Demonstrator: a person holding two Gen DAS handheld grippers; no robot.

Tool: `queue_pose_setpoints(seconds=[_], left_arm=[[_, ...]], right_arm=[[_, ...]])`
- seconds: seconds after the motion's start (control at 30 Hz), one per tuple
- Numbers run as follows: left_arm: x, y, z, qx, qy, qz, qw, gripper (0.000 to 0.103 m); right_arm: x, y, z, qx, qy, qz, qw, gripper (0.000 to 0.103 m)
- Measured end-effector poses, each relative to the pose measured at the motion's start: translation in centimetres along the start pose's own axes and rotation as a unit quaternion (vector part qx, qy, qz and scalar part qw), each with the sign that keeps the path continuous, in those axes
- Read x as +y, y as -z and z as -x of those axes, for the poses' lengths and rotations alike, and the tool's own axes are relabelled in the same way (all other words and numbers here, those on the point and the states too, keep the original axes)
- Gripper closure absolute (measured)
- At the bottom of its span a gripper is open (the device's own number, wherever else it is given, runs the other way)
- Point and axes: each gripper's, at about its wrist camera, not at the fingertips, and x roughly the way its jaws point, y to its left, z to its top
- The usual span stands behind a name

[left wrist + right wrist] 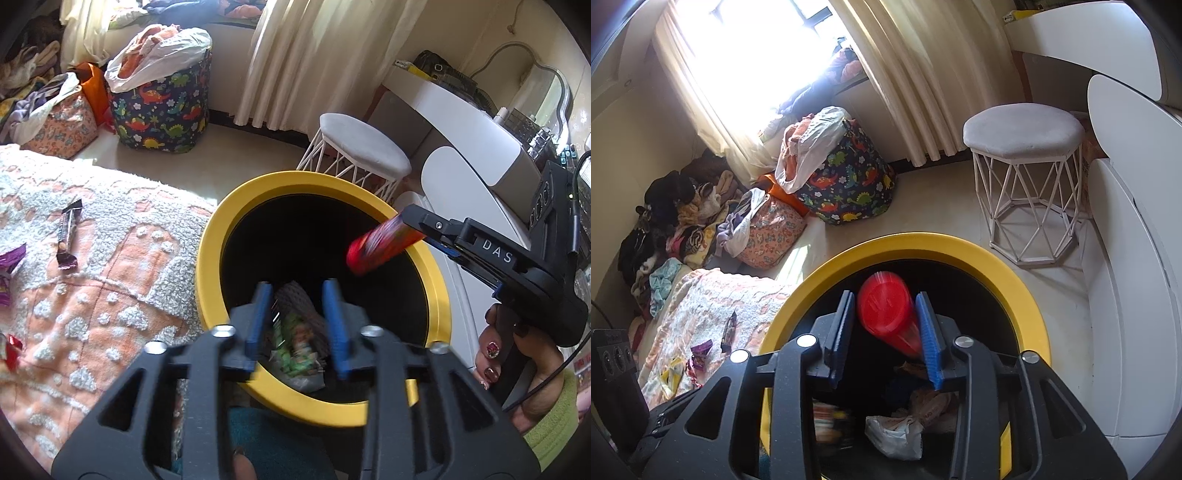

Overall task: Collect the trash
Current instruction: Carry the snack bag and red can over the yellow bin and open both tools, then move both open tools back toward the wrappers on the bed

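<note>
A yellow-rimmed black bin (210,258) stands beside the bed, with wrappers and a plastic bag inside (894,435). My right gripper (886,321) holds a red tube (884,308) over the bin's mouth, between its blue pads; the tube looks blurred and the left pad stands slightly off it. In the left wrist view the tube (380,245) sticks out of the right gripper (413,225) above the bin. My left gripper (299,317) is open and empty over the bin's near side. Wrappers lie on the blanket: a dark bar wrapper (68,234), a purple one (11,258).
A white wire stool (362,151) stands behind the bin, a white dresser (461,122) to the right. A dinosaur-print basket (162,103) and bags of clothes sit by the curtain. The bed with the pink-and-white blanket (92,295) is on the left.
</note>
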Motion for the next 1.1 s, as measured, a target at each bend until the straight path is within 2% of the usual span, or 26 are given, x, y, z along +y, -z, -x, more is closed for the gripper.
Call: queue_pose_setpoints(seconds=[0.07,0.1,0.17,0.23,0.47,0.8,1.1], left_arm=[[0.1,0.0,0.4,-0.006,-0.006,-0.002,1.0000,0.059],[0.1,0.1,0.6,-0.009,-0.010,-0.002,0.9999,0.052],[0.3,0.1,1.3,-0.019,-0.023,-0.003,0.9995,0.026],[0.5,0.2,2.1,-0.029,-0.035,-0.002,0.9990,0.011],[1.6,0.4,4.3,-0.048,-0.068,0.011,0.9965,0.011],[3.5,0.4,8.2,-0.098,-0.116,0.022,0.9881,0.011],[5.6,0.4,11.2,-0.131,-0.143,0.037,0.9802,0.011]], right_arm=[[0.1,0.0,0.1,-0.003,0.003,0.003,1.000,0.054],[0.2,0.0,0.1,-0.005,0.002,0.003,1.000,0.053],[0.3,0.0,0.3,-0.007,-0.001,0.004,1.000,0.052],[0.5,-0.1,0.4,-0.010,0.001,0.007,1.000,0.049],[1.7,-0.1,0.9,-0.018,-0.005,0.025,1.000,0.038],[4.7,-0.1,2.0,-0.036,-0.040,0.062,0.997,0.033],[7.6,-0.2,3.3,-0.055,-0.070,0.097,0.991,0.028]])
